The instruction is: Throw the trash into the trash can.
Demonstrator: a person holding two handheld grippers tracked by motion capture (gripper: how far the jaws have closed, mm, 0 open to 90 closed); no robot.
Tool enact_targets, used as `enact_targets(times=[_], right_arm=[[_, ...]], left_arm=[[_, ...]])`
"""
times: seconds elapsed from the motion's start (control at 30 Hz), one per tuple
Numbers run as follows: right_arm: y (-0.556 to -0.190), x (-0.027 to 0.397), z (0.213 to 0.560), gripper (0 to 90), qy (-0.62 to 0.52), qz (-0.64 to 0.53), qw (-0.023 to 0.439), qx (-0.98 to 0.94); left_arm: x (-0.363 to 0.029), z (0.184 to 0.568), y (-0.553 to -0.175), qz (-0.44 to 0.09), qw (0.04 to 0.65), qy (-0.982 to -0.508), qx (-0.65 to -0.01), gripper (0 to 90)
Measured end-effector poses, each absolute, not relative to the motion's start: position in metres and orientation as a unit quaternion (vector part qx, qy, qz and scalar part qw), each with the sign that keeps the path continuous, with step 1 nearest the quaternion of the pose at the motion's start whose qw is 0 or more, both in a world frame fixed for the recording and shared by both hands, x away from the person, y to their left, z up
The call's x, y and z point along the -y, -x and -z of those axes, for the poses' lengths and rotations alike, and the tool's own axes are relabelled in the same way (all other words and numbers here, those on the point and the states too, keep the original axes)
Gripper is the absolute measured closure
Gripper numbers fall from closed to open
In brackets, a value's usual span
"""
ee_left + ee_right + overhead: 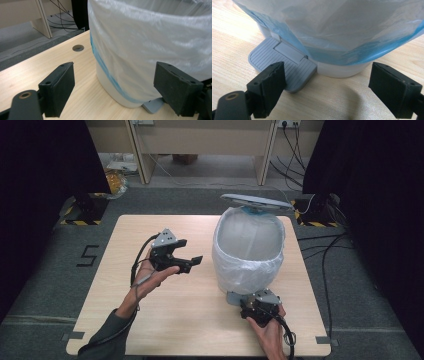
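A white pedal bin (247,250) lined with a translucent bag stands on the right half of the wooden table (165,320), its lid (256,202) raised. My left gripper (190,252) hovers left of the bin, pointing at it, jaws wide open and empty. In the left gripper view the bagged bin wall (150,50) lies ahead of the left gripper (113,92). My right gripper (250,304) sits at the bin's near foot, over the grey ribbed pedal (279,60). The right gripper (327,92) has its jaws apart with nothing between them, and one fingertip (272,82) overlaps the pedal's edge.
The bag's blue edge (352,55) hangs down low around the bin base. A cable hole (78,47) pierces the table behind the bin. Black stands (85,207) and loose cables (325,250) lie on the grey floor around the table.
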State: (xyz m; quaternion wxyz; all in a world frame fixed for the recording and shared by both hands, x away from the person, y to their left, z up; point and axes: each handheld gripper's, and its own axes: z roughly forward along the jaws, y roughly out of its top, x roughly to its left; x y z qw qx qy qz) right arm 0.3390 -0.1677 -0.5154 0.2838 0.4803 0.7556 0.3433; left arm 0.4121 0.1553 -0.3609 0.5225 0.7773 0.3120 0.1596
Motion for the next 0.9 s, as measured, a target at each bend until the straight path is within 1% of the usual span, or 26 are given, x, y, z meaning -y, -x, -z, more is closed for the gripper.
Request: enact_targets(times=[0.37,0.53,0.77,0.9], right_arm=[[-0.339,0.168,0.515,13.9,-0.482,-0.343,0.284,-0.755],[-0.339,0.168,0.515,13.9,-0.482,-0.343,0.284,-0.755],[-0.339,0.168,0.515,13.9,-0.479,-0.343,0.283,-0.757],[-0.339,0.168,0.515,13.9,-0.48,-0.344,0.281,-0.756]], left_arm=[[-0.161,0.394,-0.401,-0.161,0.522,-0.773,-0.321,16.5],[-0.16,0.412,-0.398,-0.175,0.511,-0.779,-0.319,16.5],[-0.163,0.438,-0.395,-0.171,0.501,-0.783,-0.326,16.5],[-0.165,0.451,-0.394,-0.176,0.486,-0.79,-0.329,16.5]])
